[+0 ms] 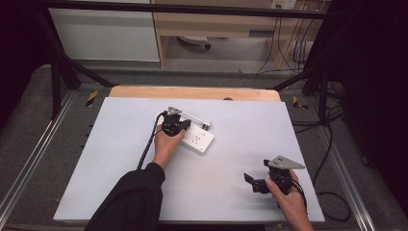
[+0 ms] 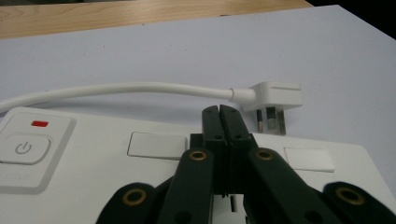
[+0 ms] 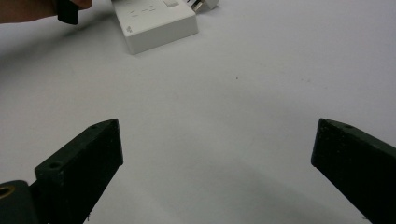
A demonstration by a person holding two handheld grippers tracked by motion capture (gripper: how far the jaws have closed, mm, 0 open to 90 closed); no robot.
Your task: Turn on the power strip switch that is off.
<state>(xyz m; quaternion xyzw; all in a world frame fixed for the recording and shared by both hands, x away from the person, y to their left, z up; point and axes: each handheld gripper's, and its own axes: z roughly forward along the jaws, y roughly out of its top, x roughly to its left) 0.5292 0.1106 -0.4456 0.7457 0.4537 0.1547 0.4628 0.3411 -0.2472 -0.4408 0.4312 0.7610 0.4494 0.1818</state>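
White board (image 1: pixel 216 183) over wooden table (image 1: pixel 192 92), grey floor (image 1: pixel 29 120).

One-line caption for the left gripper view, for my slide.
Left gripper, shut, above a white power strip; its plug lies beyond.

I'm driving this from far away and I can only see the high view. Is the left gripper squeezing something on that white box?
Observer: No. In the left gripper view, the left gripper has its jaws pressed together over the power strip with nothing between them.
Operator: Is the plug plugged in?
Observer: No, the plug lies loose on the table, prongs bare.
Operator: And the other gripper?
Observer: The right gripper is wide open over bare table.
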